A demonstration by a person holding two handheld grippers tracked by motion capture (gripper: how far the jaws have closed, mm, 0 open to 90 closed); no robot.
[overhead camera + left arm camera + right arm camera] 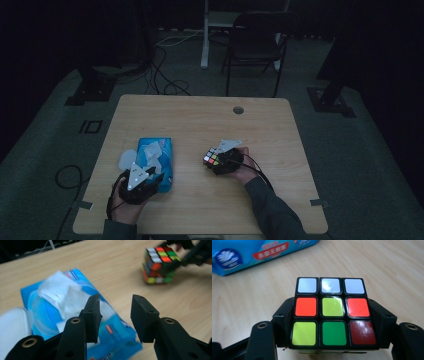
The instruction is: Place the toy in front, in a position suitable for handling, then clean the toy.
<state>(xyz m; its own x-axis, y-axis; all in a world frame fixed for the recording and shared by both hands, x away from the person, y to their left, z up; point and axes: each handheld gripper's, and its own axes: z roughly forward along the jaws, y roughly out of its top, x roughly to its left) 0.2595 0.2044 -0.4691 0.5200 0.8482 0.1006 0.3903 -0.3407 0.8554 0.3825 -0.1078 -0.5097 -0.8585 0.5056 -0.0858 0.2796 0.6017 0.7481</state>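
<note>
Your right gripper point(216, 161) clamps the puzzle cube point(331, 312) between its jaws, just above the table point(200, 115), at three o'clock from the blue tissue pack point(156, 150). Your left gripper point(115, 317) hangs open and empty over that pack's six o'clock end.

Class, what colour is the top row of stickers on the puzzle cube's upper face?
White, clearest in the right gripper view: puzzle cube.

My right hand-held gripper point(333, 322), matt black plastic, clamps a puzzle cube point(331, 312) with glossy, smooth coloured stickers, above the pale wood-grain bench point(200, 115); beside it, a shiny blue plastic tissue pack point(75, 315) showing soft white paper.
</note>
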